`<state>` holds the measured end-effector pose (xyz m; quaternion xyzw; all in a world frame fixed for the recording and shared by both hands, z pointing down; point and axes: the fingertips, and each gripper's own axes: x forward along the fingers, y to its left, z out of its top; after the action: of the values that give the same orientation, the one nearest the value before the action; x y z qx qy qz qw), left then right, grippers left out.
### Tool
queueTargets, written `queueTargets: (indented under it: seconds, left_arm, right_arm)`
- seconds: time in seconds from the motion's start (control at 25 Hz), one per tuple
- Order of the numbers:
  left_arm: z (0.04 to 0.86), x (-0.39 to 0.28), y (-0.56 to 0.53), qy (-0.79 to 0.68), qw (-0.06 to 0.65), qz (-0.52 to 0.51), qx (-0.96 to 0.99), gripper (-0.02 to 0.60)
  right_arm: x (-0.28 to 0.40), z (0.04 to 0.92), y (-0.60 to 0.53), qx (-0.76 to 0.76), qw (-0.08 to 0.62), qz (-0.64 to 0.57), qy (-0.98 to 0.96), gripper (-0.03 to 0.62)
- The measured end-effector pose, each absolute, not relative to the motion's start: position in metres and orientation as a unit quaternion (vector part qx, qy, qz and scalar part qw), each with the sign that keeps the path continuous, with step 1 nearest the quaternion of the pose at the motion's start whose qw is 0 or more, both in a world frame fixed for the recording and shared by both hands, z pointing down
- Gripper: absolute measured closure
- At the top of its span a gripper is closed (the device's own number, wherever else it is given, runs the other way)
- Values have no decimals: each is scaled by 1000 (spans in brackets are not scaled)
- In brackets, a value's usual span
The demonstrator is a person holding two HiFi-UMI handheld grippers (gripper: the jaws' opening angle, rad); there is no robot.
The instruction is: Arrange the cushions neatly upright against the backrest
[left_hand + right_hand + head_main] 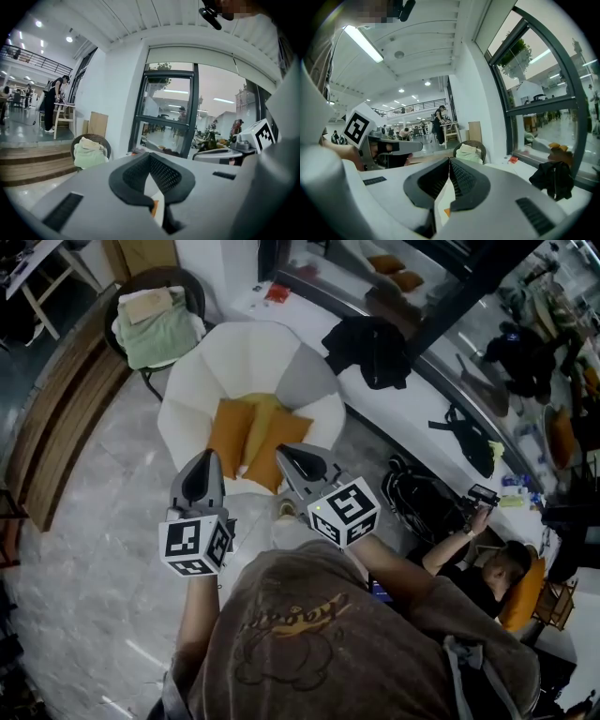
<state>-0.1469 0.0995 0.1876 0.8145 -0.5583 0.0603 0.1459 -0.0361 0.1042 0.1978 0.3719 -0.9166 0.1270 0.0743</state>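
1. Cushions (230, 432), two orange and one yellow, lie bunched and overlapping on the seat of the white armchair (187, 395). They lean at odd angles and none is squared against the backrest (248, 348), so the tidying looks not yet begun.
2. Left gripper (207, 457) and right gripper (283, 452) are both closed tight on nothing. They are held side by side short of the chair, with the cushions ahead of and below their tips.

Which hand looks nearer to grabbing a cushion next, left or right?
Probably right, narrowly. In the head view the right gripper points at the front orange cushion on the chair, while the left gripper sits off to its side. Both are shut, empty.
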Motion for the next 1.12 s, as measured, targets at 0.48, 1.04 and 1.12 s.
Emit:
queueTargets:
  seconds: [0.48,1.04,1.12]
  left_arm:
    - [193,-130,40,-597,153,60,785,577]
    - [188,-145,-1,-600,142,68,785,577]
    - [187,-149,-11,-594,147,64,788,577]
  right_arm:
    - [-15,198,38,319,66,122,-938,576]
    - [-30,203,-9,315,62,127,-939,574]
    - [-35,203,-16,318,59,128,-938,574]
